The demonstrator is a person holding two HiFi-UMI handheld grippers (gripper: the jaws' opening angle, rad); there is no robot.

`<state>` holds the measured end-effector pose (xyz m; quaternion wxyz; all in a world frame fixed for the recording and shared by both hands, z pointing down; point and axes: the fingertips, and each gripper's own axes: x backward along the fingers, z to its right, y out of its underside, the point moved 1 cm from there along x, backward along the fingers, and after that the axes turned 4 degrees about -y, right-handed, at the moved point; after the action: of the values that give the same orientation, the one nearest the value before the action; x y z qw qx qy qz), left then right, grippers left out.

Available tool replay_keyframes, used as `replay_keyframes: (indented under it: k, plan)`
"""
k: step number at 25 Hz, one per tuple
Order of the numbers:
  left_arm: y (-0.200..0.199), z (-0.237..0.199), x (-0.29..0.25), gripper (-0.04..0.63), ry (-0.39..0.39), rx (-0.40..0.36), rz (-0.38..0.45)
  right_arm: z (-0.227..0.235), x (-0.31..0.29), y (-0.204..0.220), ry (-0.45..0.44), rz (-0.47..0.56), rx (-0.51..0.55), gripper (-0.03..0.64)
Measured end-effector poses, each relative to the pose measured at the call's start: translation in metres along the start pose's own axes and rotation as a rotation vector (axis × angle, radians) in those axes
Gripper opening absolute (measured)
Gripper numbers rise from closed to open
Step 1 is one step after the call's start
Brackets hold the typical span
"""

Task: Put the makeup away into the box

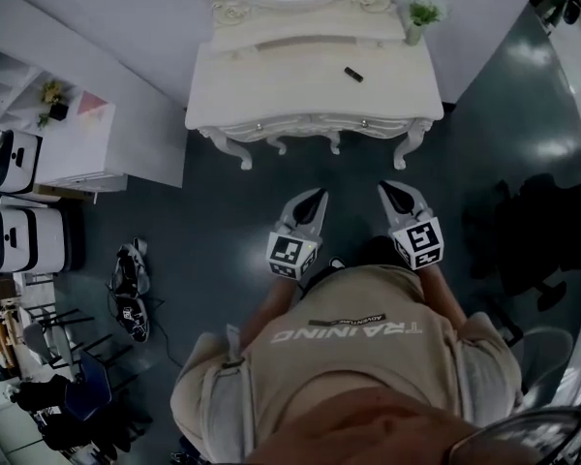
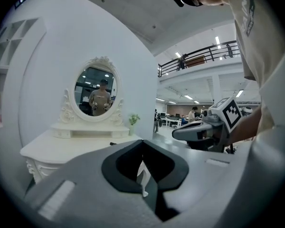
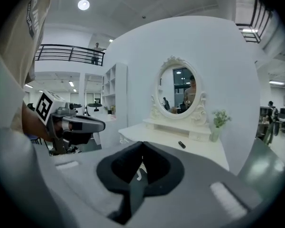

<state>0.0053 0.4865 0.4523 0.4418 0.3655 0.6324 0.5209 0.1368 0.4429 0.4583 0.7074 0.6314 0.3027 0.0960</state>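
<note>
A small dark makeup stick [image 1: 353, 74] lies on the white dressing table [image 1: 271, 95], right of centre; it also shows as the makeup stick [image 3: 181, 144] in the right gripper view. Both grippers hang over the dark floor in front of the table, well short of it. My left gripper [image 1: 319, 197] is shut and holds nothing, its jaws meeting in the left gripper [image 2: 142, 144] view. My right gripper [image 1: 388, 189] is also shut and empty, as seen in the right gripper [image 3: 141, 147] view. No box shows in any view.
An oval mirror [image 3: 179, 91] and a low drawer shelf [image 1: 310, 29] stand at the table's back. A small potted plant [image 1: 422, 15] sits at its right corner. A white cabinet [image 1: 77, 143], white machines [image 1: 24, 235] and clutter on the floor [image 1: 131, 294] are on the left.
</note>
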Motion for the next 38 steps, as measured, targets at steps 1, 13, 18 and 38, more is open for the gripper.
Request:
replay_keyframes:
  k: [1,13,18,38]
  plan:
    - [-0.003,-0.003,-0.004,0.006,-0.004,-0.003,0.003,0.003,-0.003,0.002,-0.005,-0.011,0.006,0.003]
    - [-0.038,-0.026,-0.106,0.006,-0.101,-0.052,-0.026,0.114,-0.053,-0.005,-0.106,0.028,0.014,0.003]
    - [-0.040,-0.032,-0.151,0.006,-0.171,0.000,-0.024,0.165,-0.074,-0.010,-0.163,0.024,0.054,0.003]
    - [-0.024,-0.094,-0.256,0.006,-0.066,0.060,-0.113,0.230,-0.165,0.002,-0.140,-0.080,0.030,0.003]
